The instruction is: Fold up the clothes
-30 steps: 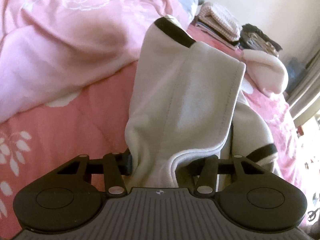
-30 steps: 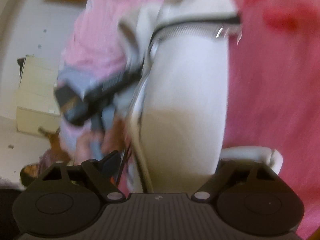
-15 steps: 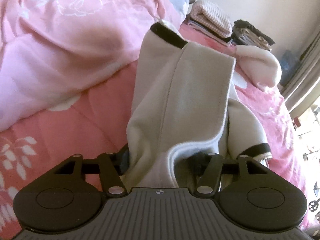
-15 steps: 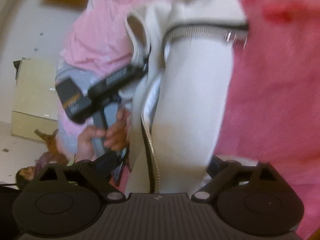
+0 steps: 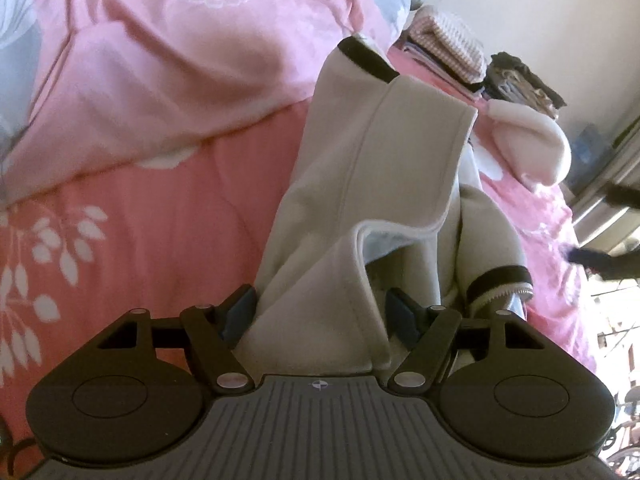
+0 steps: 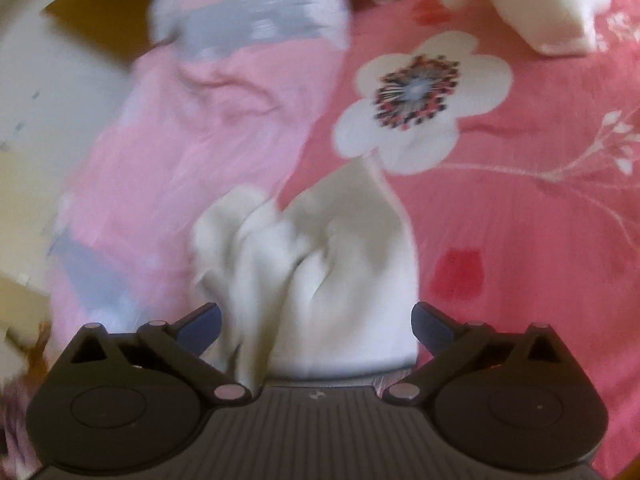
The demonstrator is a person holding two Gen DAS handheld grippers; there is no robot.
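A cream zip jacket [image 5: 376, 168] with black cuff bands lies folded on the pink flowered bed cover [image 5: 152, 216]. In the left wrist view my left gripper [image 5: 322, 314] has its jaws apart, with a fold of the jacket lying loosely between them. In the right wrist view my right gripper [image 6: 316, 322] is wide open, and bunched cream jacket cloth [image 6: 320, 256] lies between its fingers on the bed. That view is blurred by motion.
A rumpled pale pink quilt [image 5: 168, 56] lies along the left. A stack of folded clothes [image 5: 444, 48] and a pale pink folded garment [image 5: 532, 140] sit at the far end of the bed. A white flower print [image 6: 424, 100] marks the cover ahead of the right gripper.
Both grippers have opened and let go of the jacket. The right gripper has swung away, so its view now faces the bed cover instead of the hanging jacket and left hand.
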